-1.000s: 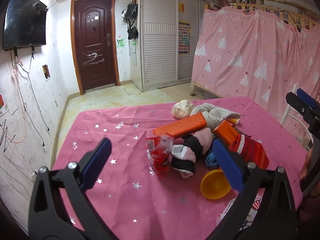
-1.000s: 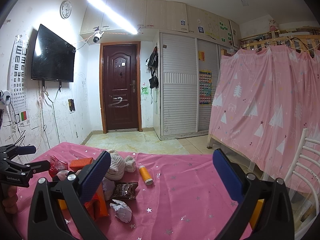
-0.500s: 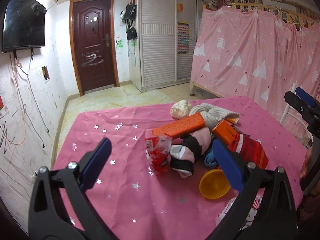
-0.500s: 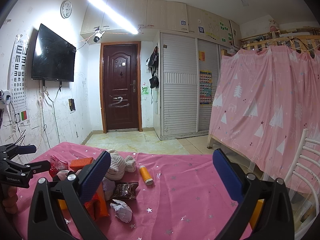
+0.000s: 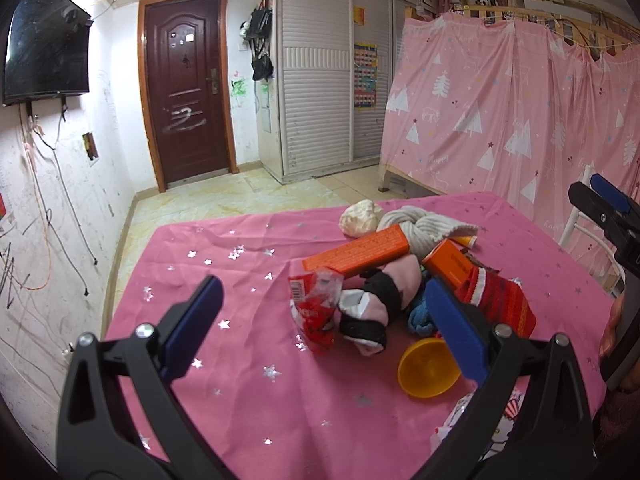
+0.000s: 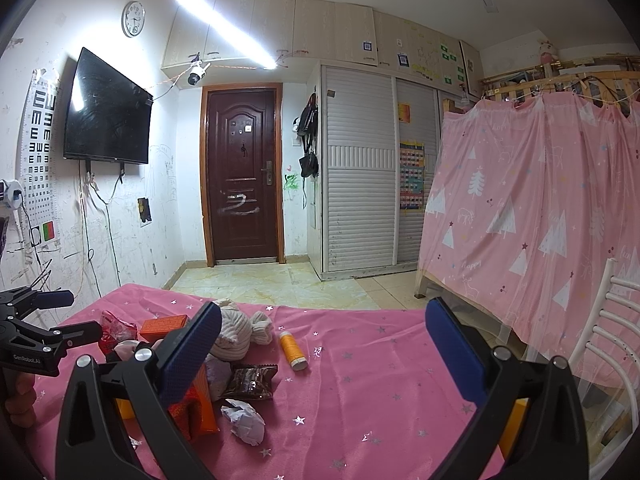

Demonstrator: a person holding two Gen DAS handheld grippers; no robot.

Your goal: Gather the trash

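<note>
While both grippers stay released, left gripper (image 5: pixel 320 320) nearer red wrapper (image 5: pixel 316 308), right gripper (image 6: pixel 320 344) unmoved.

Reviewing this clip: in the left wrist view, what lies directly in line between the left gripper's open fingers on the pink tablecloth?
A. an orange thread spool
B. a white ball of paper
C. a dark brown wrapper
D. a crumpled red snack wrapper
D: the crumpled red snack wrapper sits between the spread fingers of the left gripper, which holds nothing, beside a pink and black sock.
</note>
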